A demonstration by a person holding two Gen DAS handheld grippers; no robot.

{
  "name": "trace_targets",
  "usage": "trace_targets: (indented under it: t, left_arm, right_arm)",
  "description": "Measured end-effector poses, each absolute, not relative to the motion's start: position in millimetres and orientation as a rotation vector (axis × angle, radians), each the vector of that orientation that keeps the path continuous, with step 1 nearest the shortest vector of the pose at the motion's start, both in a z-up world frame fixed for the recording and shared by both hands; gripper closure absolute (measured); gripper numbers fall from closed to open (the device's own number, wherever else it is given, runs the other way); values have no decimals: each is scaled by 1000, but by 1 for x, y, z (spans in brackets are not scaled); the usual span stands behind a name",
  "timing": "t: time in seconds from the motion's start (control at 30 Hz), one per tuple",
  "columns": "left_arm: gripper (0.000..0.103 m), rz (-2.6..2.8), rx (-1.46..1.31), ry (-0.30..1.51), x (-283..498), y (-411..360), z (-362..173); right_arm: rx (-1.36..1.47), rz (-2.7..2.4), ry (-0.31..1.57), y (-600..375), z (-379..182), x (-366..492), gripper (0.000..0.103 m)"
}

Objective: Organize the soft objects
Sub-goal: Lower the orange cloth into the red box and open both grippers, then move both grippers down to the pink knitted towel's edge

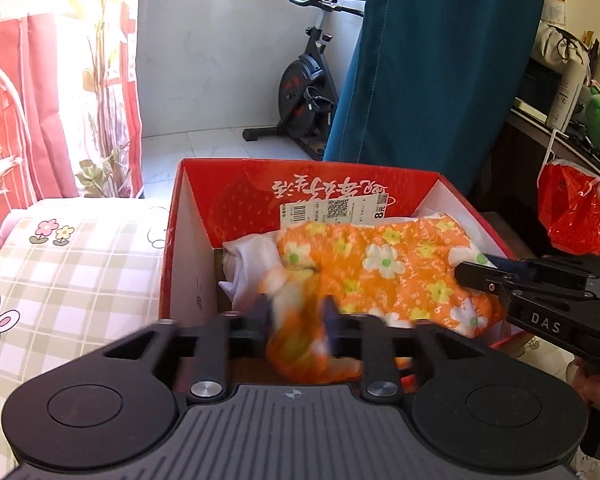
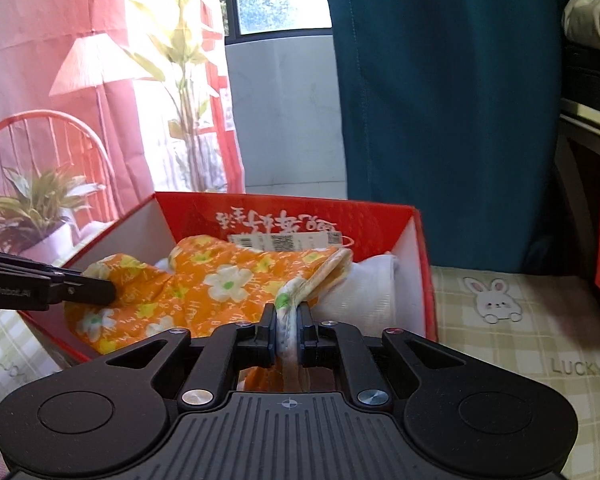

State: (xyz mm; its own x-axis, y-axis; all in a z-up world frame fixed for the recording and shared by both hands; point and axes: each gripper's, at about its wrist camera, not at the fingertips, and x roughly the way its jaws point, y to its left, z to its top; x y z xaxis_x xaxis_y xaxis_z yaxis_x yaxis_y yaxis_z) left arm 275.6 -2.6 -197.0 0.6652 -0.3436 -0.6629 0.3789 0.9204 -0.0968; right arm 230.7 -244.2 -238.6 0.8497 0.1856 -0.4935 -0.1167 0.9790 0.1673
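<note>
An orange cloth with white and yellow flowers [image 1: 384, 268] lies across the open red cardboard box [image 1: 172, 240], on top of a folded white cloth [image 1: 248, 264]. At the near rim, my left gripper [image 1: 296, 314] stands open, with a blurred bunch of the orange cloth loose between its fingers. My right gripper [image 1: 466, 274] reaches in from the right. In the right wrist view my right gripper [image 2: 287, 320] is shut on the pale hem of the orange cloth [image 2: 204, 284], over the box's near edge [image 2: 428, 280]. There my left gripper [image 2: 108, 292] touches the cloth's left end.
The box stands on a checked tablecloth with rabbit prints [image 1: 68, 264]. Behind it are a teal curtain [image 1: 440, 80] and an exercise bike [image 1: 304, 100]. A red plastic bag [image 1: 572, 212] hangs by a cluttered shelf at the right. A shipping label [image 1: 332, 210] sticks to the box's far wall.
</note>
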Motion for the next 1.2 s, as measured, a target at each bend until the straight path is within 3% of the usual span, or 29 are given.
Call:
trace_targets:
  t: [0.07, 0.23, 0.37, 0.5, 0.63, 1.07, 1.2]
  left_arm:
    - [51, -414, 44, 721, 272, -2, -195]
    - [50, -412, 46, 684, 257, -1, -185]
    - [46, -421, 38, 659, 232, 3, -181]
    - [44, -442, 56, 670, 198, 8, -179]
    - [35, -463, 49, 684, 156, 23, -185]
    - [33, -365, -37, 829, 86, 68, -246]
    - [32, -345, -100, 852, 87, 82, -255]
  right_arm:
    - [130, 146, 517, -245, -239, 225, 78]
    - [129, 132, 483, -247, -231, 207, 62]
    - [189, 120, 435, -253, -225, 178, 57]
    - [205, 99, 421, -253, -224, 142, 55]
    - [234, 88, 439, -250, -232, 96, 53]
    - [149, 159, 667, -227, -279, 0, 52]
    - [140, 161, 709, -225, -284, -11, 40]
